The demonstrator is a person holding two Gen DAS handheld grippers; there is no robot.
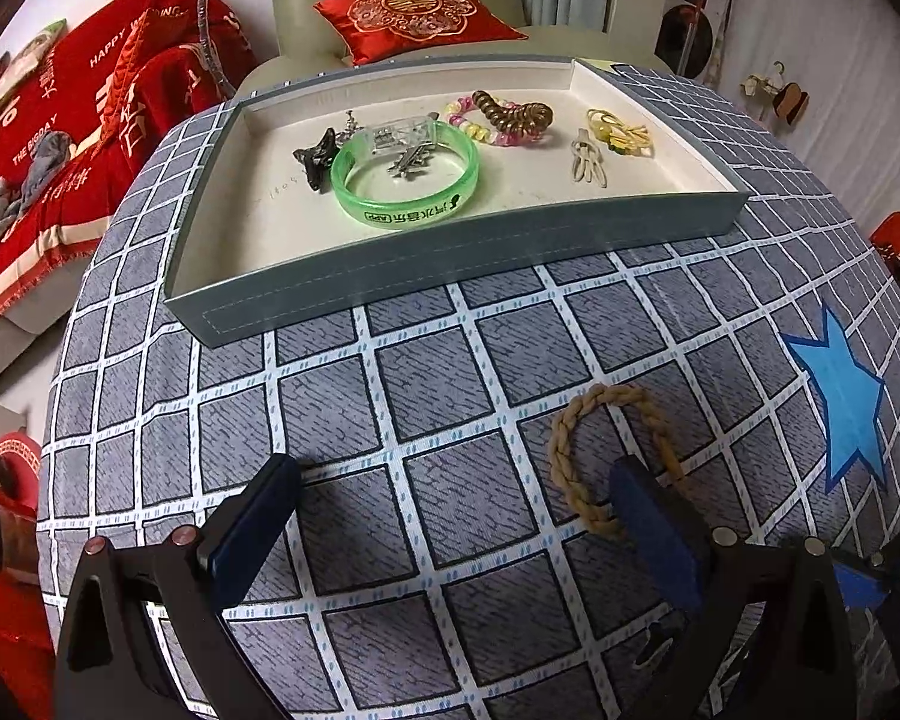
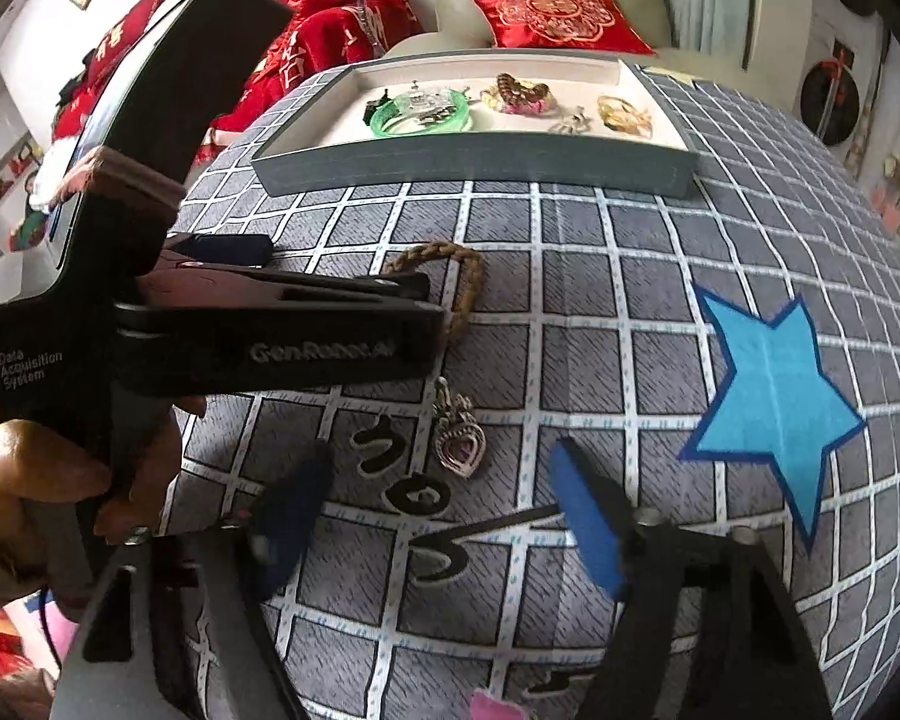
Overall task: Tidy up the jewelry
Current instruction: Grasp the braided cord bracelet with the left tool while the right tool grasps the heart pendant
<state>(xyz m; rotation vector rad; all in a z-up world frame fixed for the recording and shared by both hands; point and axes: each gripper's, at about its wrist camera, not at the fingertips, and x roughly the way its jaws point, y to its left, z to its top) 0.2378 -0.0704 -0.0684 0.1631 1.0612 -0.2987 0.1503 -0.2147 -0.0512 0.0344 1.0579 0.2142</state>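
The left gripper, marked "GenRobot.AI" and "Data Acquisition System", and the right gripper both stand wide apart, empty, above the braided bracelet.

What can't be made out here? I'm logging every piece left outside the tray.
- Braided band: left wrist view, its near edge sits behind the left gripper finger; right wrist view, that gripper covers its left side.
- Heart pendant: right wrist view only; chain unclear.
- Tray items: overlapping, too small to count.
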